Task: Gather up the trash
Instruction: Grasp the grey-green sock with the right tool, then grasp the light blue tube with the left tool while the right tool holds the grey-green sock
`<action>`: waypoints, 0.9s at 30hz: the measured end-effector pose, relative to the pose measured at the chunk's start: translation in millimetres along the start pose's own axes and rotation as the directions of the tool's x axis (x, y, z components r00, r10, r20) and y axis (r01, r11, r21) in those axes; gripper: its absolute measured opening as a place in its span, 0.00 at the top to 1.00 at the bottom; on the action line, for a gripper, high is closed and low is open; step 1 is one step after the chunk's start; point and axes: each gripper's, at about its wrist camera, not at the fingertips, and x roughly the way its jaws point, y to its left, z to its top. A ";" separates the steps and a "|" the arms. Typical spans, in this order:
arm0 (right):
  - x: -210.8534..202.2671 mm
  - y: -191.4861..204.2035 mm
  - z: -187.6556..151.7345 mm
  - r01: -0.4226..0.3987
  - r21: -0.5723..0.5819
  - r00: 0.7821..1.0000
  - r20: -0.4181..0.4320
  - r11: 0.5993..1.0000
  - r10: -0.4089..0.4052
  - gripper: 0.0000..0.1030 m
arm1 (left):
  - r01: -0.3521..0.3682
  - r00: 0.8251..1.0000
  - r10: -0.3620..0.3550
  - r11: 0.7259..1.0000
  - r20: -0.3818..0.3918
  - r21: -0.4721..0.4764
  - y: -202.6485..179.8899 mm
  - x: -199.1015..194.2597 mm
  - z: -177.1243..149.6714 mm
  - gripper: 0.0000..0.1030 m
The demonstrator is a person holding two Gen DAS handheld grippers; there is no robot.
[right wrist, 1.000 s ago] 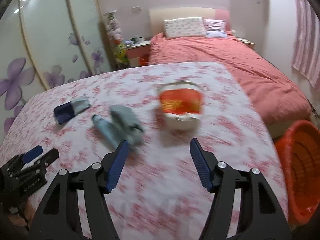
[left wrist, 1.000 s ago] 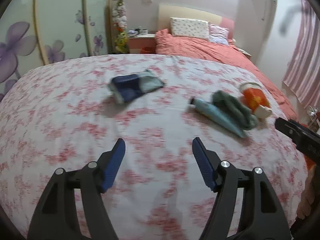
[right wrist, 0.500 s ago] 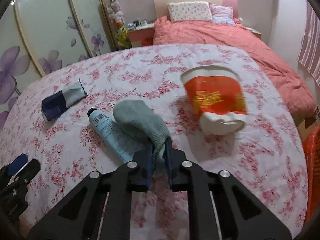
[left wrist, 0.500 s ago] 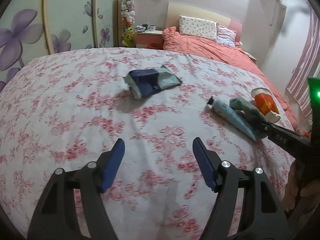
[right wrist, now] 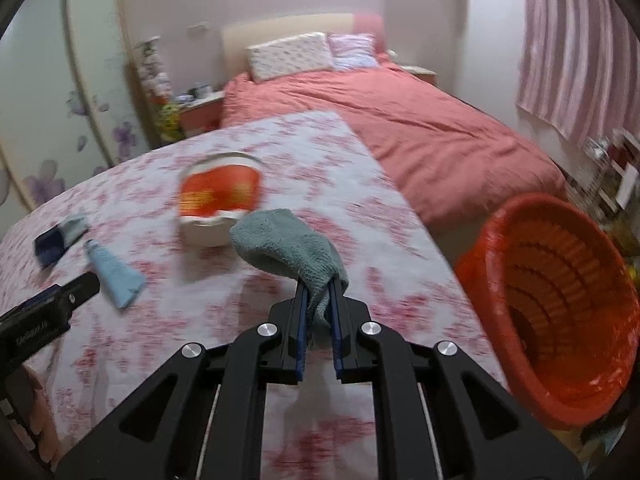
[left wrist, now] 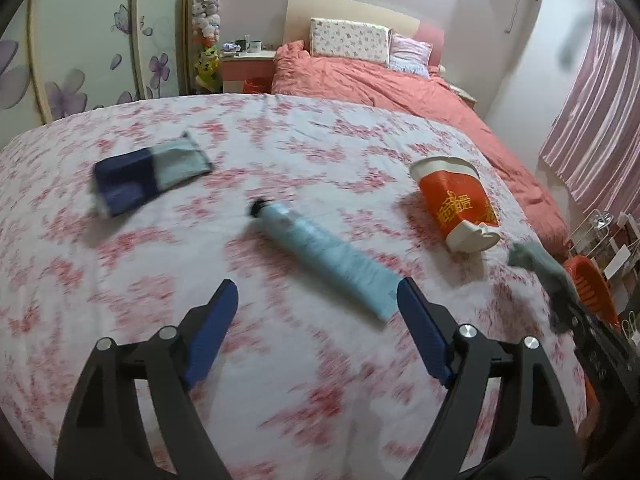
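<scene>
teal terry cloth [right wrist: 288, 246] clamped between pads of right gripper [right wrist: 319, 312], jaws nearly together on its lower end, bulk of cloth flopped toward 11 o'clock and lifted clear of floral bedspread [right wrist: 360, 216]; orange slatted basket [right wrist: 560, 320] at 3 o'clock of that view, off the bed edge, tilted with mouth toward camera, apart from the cloth; left gripper [left wrist: 318, 308] jaws wide apart and just been opening further, nothing pressed by the pads; light blue tube [left wrist: 324, 258] lying flat on bedspread, dark cap toward 10 o'clock, crimped flat end just beside right-hand finger [left wrist: 420, 324], contact not resolvable through blur; red paper cup [left wrist: 456, 204] on its side at 2 o'clock of left view, white base toward camera, near tube but apart; navy and pale blue pouch [left wrist: 148, 178] flat at 10 o'clock, well apart from tube; salmon duvet [left wrist: 380, 84] and pillows [left wrist: 352, 42] at 12 o'clock beyond; both views motion-blurred.
</scene>
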 end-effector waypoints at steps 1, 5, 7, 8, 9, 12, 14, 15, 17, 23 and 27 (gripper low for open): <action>0.8 -4.8 -0.2 0.003 0.008 1.000 -0.005 1.000 -0.003 0.90 | -0.020 1.000 0.020 1.000 -0.009 0.004 -7.6 7.4 3.9 0.22; 6.4 -13.9 -1.3 0.012 0.022 1.000 -0.015 1.000 -0.012 0.90 | -0.105 0.993 0.105 0.994 -0.045 0.017 -22.4 30.2 15.2 0.22; 6.1 -17.9 -2.6 0.007 0.027 1.000 -0.017 1.000 -0.007 0.90 | -0.146 0.987 0.146 0.989 -0.072 0.017 -25.6 41.1 18.1 0.22; 5.9 -20.2 -3.4 0.005 0.029 1.000 -0.017 1.000 -0.004 0.90 | -0.145 0.986 0.146 0.989 -0.076 0.014 -24.9 42.6 18.1 0.22; 6.8 -20.3 -2.8 0.002 0.029 1.000 -0.018 1.000 -0.001 0.90 | -0.154 0.985 0.155 0.988 -0.081 0.016 -23.9 44.3 18.1 0.22; 5.5 -24.6 -5.9 -0.006 0.029 1.000 -0.018 1.000 0.007 0.90 | -0.173 0.982 0.176 0.984 -0.069 0.045 -19.0 41.0 13.0 0.21; 6.7 -24.9 -6.8 -0.011 0.029 1.000 -0.020 1.000 0.011 0.90 | -0.158 0.984 0.162 0.986 -0.071 0.054 -8.7 36.9 10.2 0.21; 7.5 -24.9 -7.1 -0.015 0.029 1.000 -0.021 0.999 0.015 0.90 | -0.148 0.986 0.152 0.987 -0.072 0.059 -1.6 34.2 8.2 0.21; 7.7 -25.1 -8.2 -0.018 0.027 1.000 -0.022 0.999 0.018 0.90 | -0.137 0.988 0.142 0.988 -0.069 0.065 10.6 29.9 5.6 0.22; 10.6 -21.4 -8.3 -0.033 0.027 0.999 -0.035 0.999 0.034 0.90 | -0.068 0.996 0.069 0.998 -0.057 0.017 33.5 23.1 8.5 0.26; 13.1 -17.9 -7.8 -0.042 0.021 0.998 -0.046 0.999 0.042 0.90 | -0.061 0.997 0.062 0.998 -0.052 0.012 28.9 28.9 16.1 0.33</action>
